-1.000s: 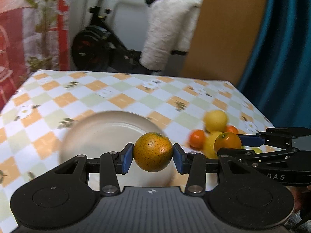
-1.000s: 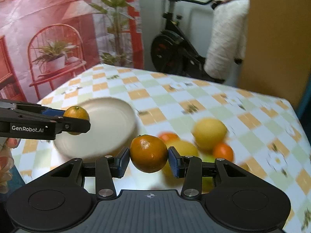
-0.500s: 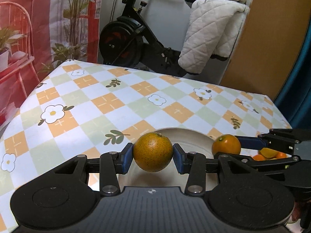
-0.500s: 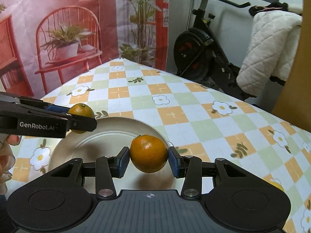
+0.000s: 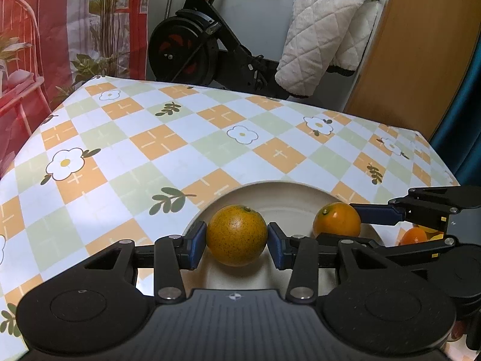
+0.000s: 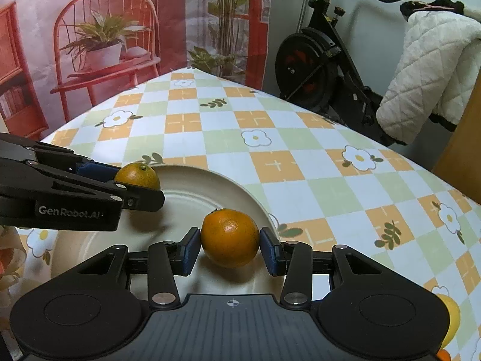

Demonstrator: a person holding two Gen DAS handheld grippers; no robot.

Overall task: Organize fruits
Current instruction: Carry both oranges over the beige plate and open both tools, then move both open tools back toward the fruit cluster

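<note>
While both round oranges hang over the cream ceramic plate, neither is set down yet: the left tongs clamp a speckled orange, the right tongs clamp a brighter orange. More citrus waits on the checked floral table beside the plate. Each pair of tongs crowds the other's drop; an exercise bike stands well behind.

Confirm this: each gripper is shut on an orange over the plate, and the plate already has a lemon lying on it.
No lemon: the right wrist view shows the plate bare. Otherwise correct: the left gripper clamps a speckled orange and the right gripper clamps an orange over it.
</note>
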